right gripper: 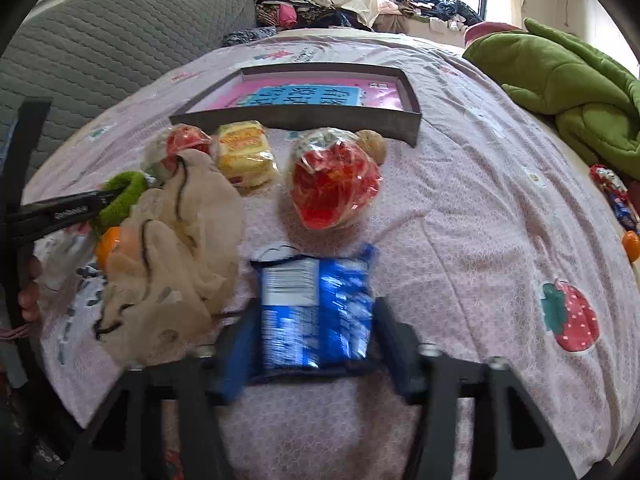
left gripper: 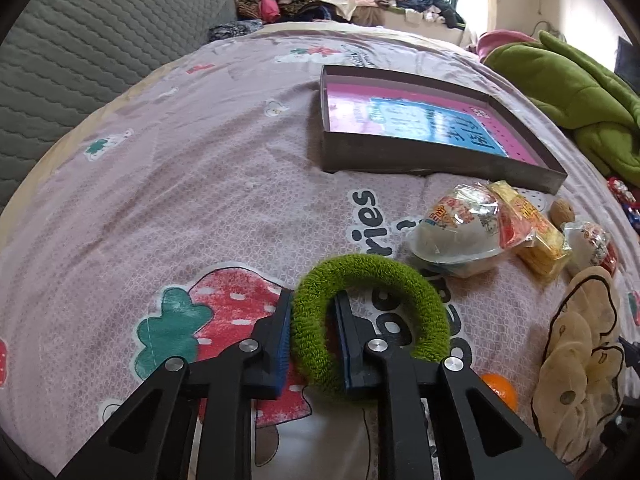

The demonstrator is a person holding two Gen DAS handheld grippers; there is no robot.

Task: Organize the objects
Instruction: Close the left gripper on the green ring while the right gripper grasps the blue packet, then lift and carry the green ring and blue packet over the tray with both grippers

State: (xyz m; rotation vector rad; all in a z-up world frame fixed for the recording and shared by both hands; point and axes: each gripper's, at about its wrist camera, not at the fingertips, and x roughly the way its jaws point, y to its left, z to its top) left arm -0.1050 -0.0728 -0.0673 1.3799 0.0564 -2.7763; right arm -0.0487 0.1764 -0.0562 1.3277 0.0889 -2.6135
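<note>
Gripping green ring (left gripper: 372, 320), blue packet (right gripper: 316, 312) between jaws

Box (right gripper: 304, 120) lies farthest back on the bed (right gripper: 460, 208) — snack packets (right gripper: 244, 152) just before it.

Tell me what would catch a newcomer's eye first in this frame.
Probably the fuzzy green ring that the left gripper is shut on, one finger inside the loop and one outside, low over the strawberry-print bedspread. Next, the shiny blue snack packet between the right gripper's fingers. Behind both, the shallow dark tray with a pink and blue sheet inside lies on the bed beyond a cluster of wrapped snacks.
</note>
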